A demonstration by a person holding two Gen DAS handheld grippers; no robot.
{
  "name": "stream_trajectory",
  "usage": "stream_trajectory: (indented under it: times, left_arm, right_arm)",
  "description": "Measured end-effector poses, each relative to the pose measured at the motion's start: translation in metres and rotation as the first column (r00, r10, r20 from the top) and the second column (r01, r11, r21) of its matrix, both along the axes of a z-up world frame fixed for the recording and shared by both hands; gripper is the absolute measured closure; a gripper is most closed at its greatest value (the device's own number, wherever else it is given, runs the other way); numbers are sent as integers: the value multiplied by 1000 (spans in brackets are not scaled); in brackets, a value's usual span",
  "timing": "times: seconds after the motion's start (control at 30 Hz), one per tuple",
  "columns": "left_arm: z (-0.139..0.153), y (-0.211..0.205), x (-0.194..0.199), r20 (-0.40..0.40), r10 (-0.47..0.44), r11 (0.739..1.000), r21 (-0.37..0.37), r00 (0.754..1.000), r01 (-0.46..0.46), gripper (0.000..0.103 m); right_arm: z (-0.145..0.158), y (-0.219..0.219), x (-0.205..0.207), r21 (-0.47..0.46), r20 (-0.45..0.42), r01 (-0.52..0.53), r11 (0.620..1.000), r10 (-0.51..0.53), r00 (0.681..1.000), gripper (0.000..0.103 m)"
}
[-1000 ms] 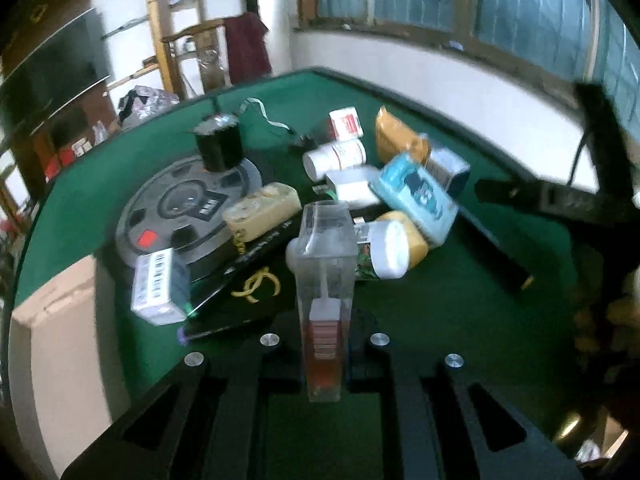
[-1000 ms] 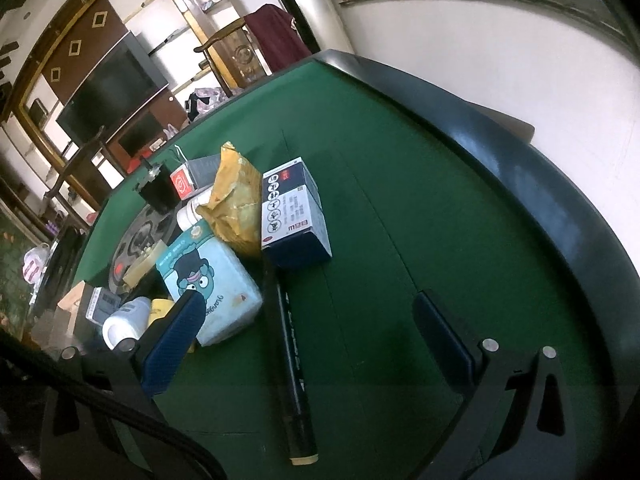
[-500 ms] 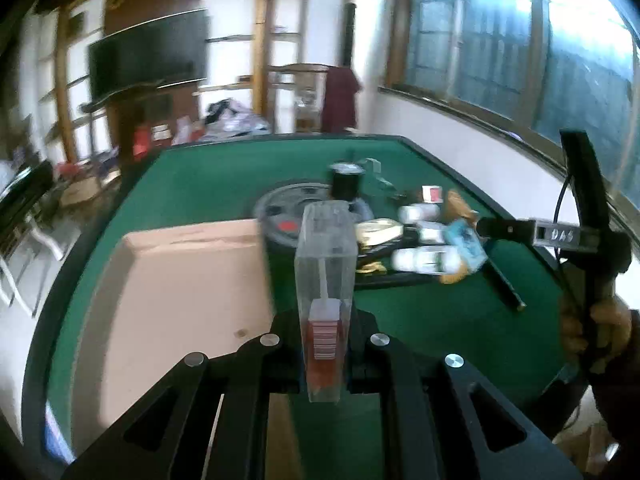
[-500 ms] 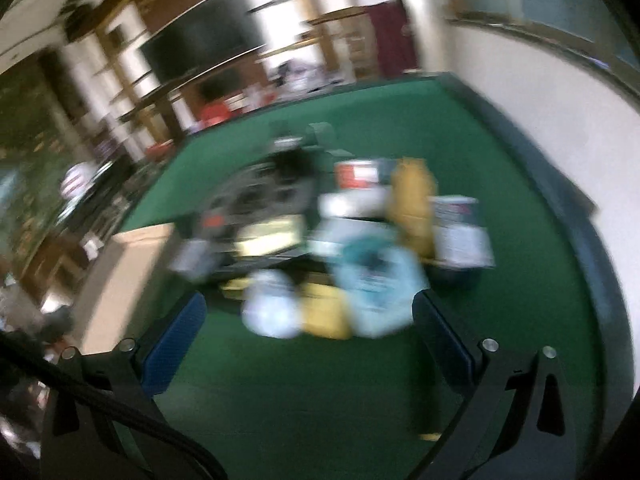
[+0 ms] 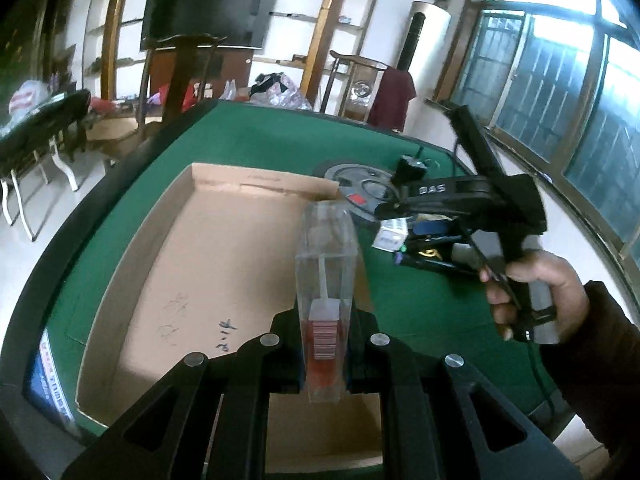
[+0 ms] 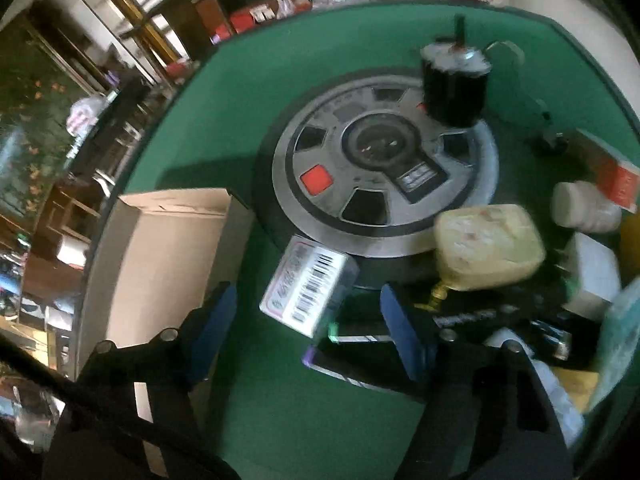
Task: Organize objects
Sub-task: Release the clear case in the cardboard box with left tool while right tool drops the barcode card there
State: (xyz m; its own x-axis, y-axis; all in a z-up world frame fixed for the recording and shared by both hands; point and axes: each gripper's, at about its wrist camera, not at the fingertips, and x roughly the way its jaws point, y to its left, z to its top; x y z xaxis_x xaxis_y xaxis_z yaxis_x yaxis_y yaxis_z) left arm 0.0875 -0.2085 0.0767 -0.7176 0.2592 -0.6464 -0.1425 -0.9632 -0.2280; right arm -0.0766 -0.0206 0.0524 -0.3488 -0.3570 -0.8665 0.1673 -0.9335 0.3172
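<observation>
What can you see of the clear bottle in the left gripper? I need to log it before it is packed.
The clear bottle is a tall, square-sided transparent container, plastic by its look. Inside are a white tube and cap, reddish contents low down, and a barcode label. It stands upright, clamped low by the shut left gripper, above the open cardboard box.

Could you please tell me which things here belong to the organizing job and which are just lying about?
Job:
clear bottle, shut in left gripper
cardboard box
barcode box, between closing right gripper jaws, untouched
yellow packet
white bottle

Lying about:
grey disc
television
chair
</observation>
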Motion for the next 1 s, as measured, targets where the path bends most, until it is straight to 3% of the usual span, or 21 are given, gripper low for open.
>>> stream_trajectory:
  times: [0.13, 0.27, 0.37, 0.57, 0.73, 0.83, 1.0]
  left_arm:
    - [0, -7, -8, 4, 7, 1000, 1, 1000, -7, 93]
    - [2, -12, -17, 9, 2, 1000, 5, 1000, -2, 93]
    - [8, -14, -24, 2, -11, 1000, 10, 1000, 11, 93]
    - [10, -11, -80, 52, -50, 999, 19, 997, 49, 93]
    - [-16, -10, -131, 147, -28, 999, 32, 989, 23, 93]
    - [-34, -16, -148, 196, -36, 996, 83, 980, 20, 93]
    - [-40, -13, -152, 177, -34, 998, 58, 984, 24, 93]
  right_arm:
    - [-9, -11, -2, 88, -6, 23, 996, -22, 1000, 72]
    - [-1, -3, 3, 69, -27, 28, 997, -27, 999, 72]
    - [23, 10, 11, -10, -71, 44, 999, -45, 996, 72]
    - [60, -12, 14, -152, -104, -56, 987, 41, 994, 72]
    - [40, -57, -7, -166, -59, -94, 982, 85, 995, 72]
    - [24, -71, -15, -140, -40, -85, 986, 81, 996, 72]
    - [15, -76, -17, -125, -8, -87, 988, 87, 996, 71]
